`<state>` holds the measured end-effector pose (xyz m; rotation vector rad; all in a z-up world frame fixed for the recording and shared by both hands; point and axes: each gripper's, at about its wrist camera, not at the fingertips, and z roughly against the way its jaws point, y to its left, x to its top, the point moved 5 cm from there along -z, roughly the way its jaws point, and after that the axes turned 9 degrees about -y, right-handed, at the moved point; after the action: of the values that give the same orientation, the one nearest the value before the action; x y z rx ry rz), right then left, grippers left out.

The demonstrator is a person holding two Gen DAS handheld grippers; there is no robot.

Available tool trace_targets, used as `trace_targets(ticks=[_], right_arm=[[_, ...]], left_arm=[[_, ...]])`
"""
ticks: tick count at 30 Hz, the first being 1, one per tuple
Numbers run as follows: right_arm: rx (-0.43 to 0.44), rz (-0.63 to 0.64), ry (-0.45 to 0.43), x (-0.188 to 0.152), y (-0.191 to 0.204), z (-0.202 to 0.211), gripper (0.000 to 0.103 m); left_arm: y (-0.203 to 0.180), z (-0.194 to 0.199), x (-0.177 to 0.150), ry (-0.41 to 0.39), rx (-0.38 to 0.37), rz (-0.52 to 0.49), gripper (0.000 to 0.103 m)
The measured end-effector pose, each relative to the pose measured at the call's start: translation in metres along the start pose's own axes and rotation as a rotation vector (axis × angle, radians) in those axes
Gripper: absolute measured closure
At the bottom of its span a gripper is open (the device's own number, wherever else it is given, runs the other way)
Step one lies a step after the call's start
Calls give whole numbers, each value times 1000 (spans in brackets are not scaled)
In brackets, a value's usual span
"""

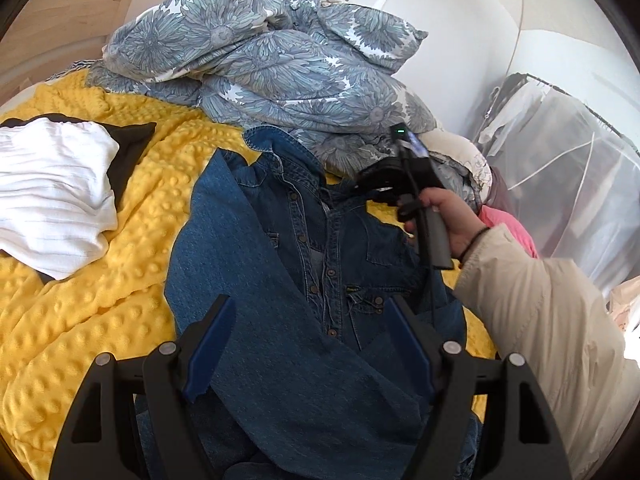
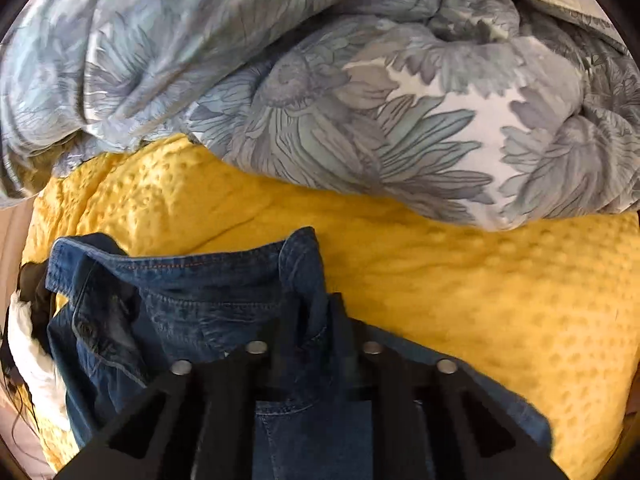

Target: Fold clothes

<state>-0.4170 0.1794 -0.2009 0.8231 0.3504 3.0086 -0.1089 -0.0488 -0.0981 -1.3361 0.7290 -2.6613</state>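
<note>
**Denim shirt pinched at the collar**

Spread across a yellow bobbled blanket [image 1: 100, 280], front up, snaps showing: denim shirt [image 1: 280, 280]. Clamped narrow on a fold of its collar: right gripper [image 2: 312, 320], fabric bunched between the dark fingers, no earlier view to compare. Gripped by a hand [image 1: 448, 216] in a beige sleeve [image 1: 540, 320]. Hovering over the lower shirt, blue pads wide apart and holding nothing: left gripper [image 1: 308, 340]. Heaped behind: floral duvet [image 1: 260, 48]. Off to the left: white garment [image 1: 52, 188]
</note>
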Motion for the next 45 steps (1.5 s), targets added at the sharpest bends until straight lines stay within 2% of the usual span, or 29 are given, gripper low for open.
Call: trace_targets(ticks=[6,9,14,18,20,25,27,30,33,37,39,40,41,42,43,44,45], right_arm=[[117,130,-184,-6,11,70,91],[181,188,-233,-24,15,107,91],[234,248,-216,-80,11,145,92],[258,282,-149,-128,14,142,92],[278,292,-144,-147,19,143,92],[361,258,-156,-173,22,164,92],[397,292,-150,-189,26,179,92],[381,357,-124,-211,32,193,92],[305,428,-86,-236,36,197,91],[274,418,-30,-254,34,195,89],[286,386,-26,-255,30,206,84],[303,365,-33,-254,28,216,78],[337,337,-57,-251,25,230,70],[367,316,-81,-249,22,244,55],[395,293,-115,-246,18,260,47],[395,269,-159,-241,13,272,36],[383,230,-222,-232,6,287,31]], left_arm=[[1,4,3,-25,3,7,24],[3,6,5,-41,13,12,24],[7,10,6,-64,38,13,24],[6,11,8,-72,41,15,24],[6,13,8,-78,45,13,24],[16,21,17,-128,82,23,24],[27,24,23,-148,103,47,24],[39,23,29,-147,123,76,24],[46,21,29,-135,132,105,24],[47,17,28,-99,121,110,24],[47,14,28,-76,119,104,24],[47,12,27,-61,120,104,24],[48,8,27,-40,116,106,24],[47,4,29,-25,109,102,24],[45,-1,33,-8,95,87,24],[42,-7,36,9,80,70,24],[39,-15,40,36,74,43,24]])
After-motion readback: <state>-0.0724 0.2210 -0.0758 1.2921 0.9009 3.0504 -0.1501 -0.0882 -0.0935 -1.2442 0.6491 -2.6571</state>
